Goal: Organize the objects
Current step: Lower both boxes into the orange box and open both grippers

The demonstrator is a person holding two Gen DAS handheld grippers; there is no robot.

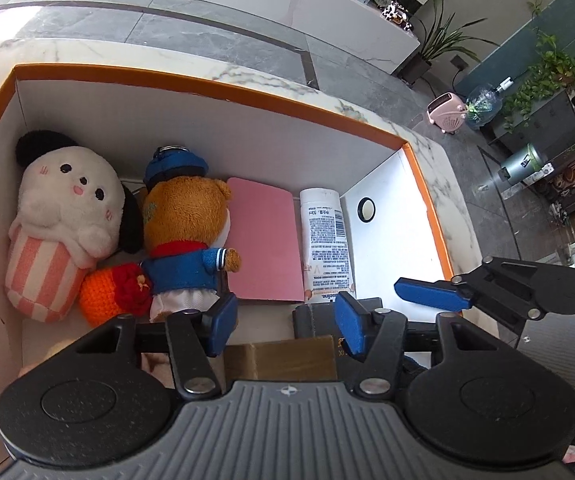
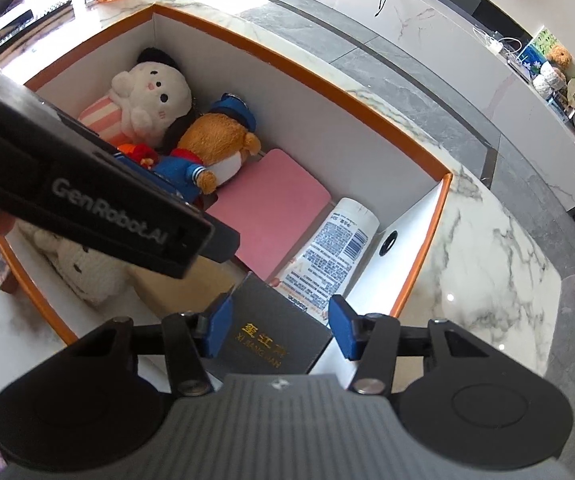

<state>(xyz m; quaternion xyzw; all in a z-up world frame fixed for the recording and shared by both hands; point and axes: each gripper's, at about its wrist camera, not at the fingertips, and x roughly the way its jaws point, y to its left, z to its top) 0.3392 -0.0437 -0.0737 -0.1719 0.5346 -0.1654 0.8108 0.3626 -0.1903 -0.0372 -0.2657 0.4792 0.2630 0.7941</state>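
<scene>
i've got the right gripper [image 2: 280,328] over the dark grey box [image 2: 275,336] at the near end of the orange-rimmed box [image 2: 419,256], jaws apart, pads either side and not pressing. it looks stiff, light, smooth-faced – i'd clamp across its flat sides, mid-length. the left gripper [image 1: 285,326] hangs apart too, over a tan carton [image 1: 287,360], empty.

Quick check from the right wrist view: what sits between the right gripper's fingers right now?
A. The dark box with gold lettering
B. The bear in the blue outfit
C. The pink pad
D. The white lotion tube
A: the dark box with gold lettering stands between the blue pads of the right gripper, while the pink pad, white lotion tube and bear lie farther in the orange-rimmed box.
</scene>
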